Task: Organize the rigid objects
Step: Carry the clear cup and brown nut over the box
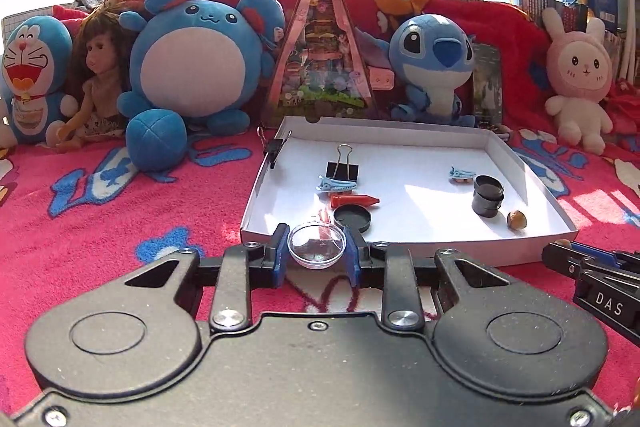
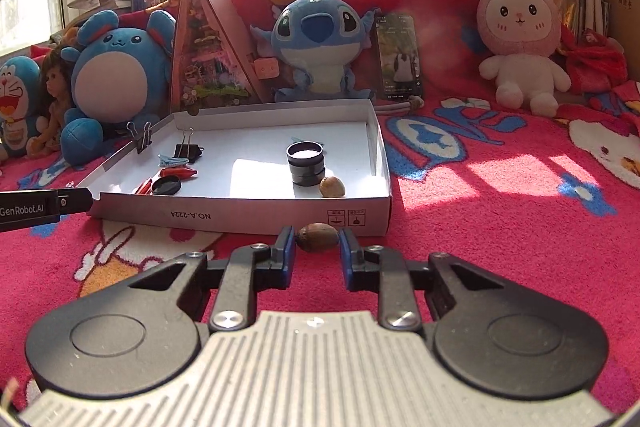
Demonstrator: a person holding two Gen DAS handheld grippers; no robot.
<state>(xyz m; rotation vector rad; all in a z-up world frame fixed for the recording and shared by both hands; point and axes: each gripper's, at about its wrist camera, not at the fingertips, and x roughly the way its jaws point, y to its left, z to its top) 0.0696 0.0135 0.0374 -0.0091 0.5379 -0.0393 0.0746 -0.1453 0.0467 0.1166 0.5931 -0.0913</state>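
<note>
My left gripper (image 1: 317, 247) is shut on a clear plastic half-dome (image 1: 317, 245), held just in front of the near wall of the white box lid (image 1: 400, 249). My right gripper (image 2: 317, 242) is shut on a brown acorn-like nut (image 2: 317, 242), close to the box's front wall (image 2: 240, 217). Inside the box lie a black binder clip (image 1: 343, 169), two blue hair clips (image 1: 335, 184), a red piece (image 1: 354, 201), a black round cap (image 1: 353, 218), a black cylinder (image 1: 487, 195) and another brown nut (image 1: 516, 219). The right gripper's tip (image 1: 560, 251) shows at the left wrist view's right edge.
The box sits on a red patterned blanket (image 2: 500, 207). Plush toys (image 1: 200, 67), a doll (image 1: 98, 75), a triangular picture box (image 1: 322, 47) and a phone (image 2: 400, 55) line the back. Another binder clip (image 1: 276, 147) grips the box's left rim. The left gripper's body (image 2: 40, 209) reaches in from the left.
</note>
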